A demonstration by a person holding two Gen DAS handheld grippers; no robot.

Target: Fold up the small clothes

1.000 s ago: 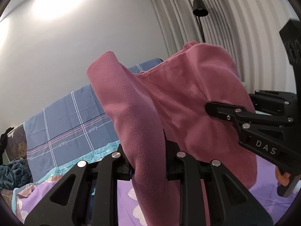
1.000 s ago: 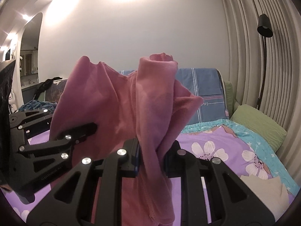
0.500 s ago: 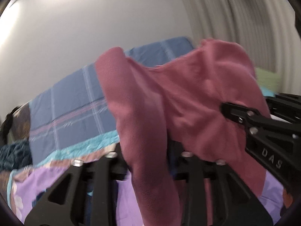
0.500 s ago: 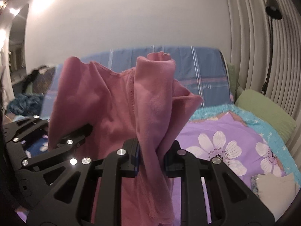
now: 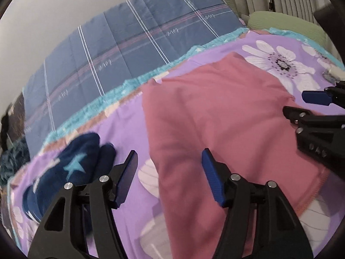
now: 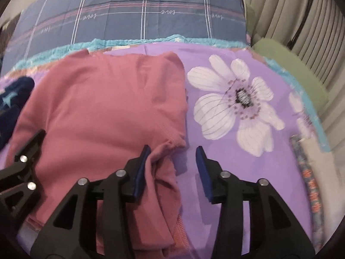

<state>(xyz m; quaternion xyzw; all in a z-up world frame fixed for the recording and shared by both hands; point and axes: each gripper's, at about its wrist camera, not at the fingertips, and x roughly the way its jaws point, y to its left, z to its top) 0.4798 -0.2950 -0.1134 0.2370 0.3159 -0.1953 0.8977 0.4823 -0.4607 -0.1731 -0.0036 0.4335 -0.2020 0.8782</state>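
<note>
Garment laid flat on bedspread for folding.
Left gripper and right gripper, jaws just opened, stand spread, pinching nothing; cloth released to settle smooth.

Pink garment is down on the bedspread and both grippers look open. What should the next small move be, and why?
Probably draw both grippers back clear. The pink garment lies spread on the purple floral bedspread, and the jaws of the left gripper and right gripper have just been opening, pads off the cloth. Its near right corner looks bunched, so that likely needs smoothing next.
</note>
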